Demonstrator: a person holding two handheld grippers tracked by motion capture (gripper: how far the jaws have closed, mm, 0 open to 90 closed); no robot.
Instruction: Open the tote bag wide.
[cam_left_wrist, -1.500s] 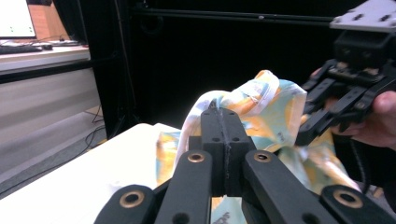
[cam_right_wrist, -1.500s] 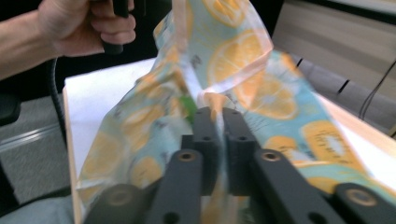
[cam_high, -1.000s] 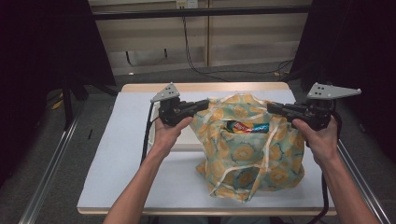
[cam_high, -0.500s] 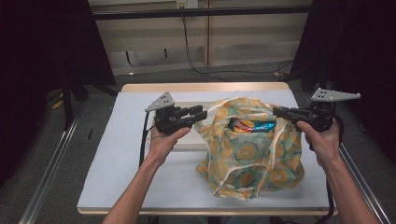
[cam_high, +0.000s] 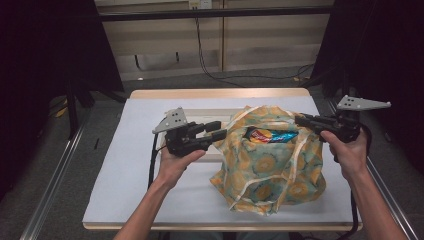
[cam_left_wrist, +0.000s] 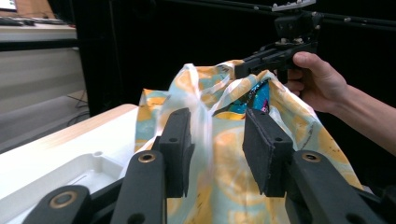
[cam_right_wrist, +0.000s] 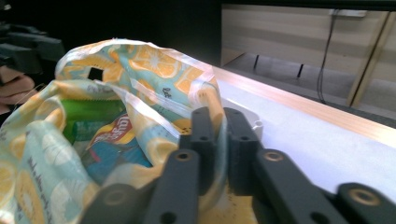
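Observation:
A cloth bag (cam_high: 270, 170) printed with orange slices stands on the white table, its mouth open over a blue snack packet (cam_high: 267, 136). My right gripper (cam_high: 301, 120) is shut on the bag's right rim, and in the right gripper view the fabric (cam_right_wrist: 140, 60) is pinched between its jaws (cam_right_wrist: 219, 116). My left gripper (cam_high: 218, 130) is at the bag's left rim. Its jaws have just been opening. In the left gripper view they stand apart (cam_left_wrist: 217, 121), with a white strap of the bag (cam_left_wrist: 233, 154) loose between them. A green packet (cam_right_wrist: 88, 112) lies inside too.
A shallow white tray (cam_high: 210, 115) lies on the table (cam_high: 125, 175) behind and under the bag's left side. Bare tabletop stretches to the left and front. Dark curtains flank the table and cables run on the floor beyond it.
The left gripper let go of the bag's rim, opened, and drew back to the left. The bag's left side sagged. The right gripper sank slightly, still holding its rim.

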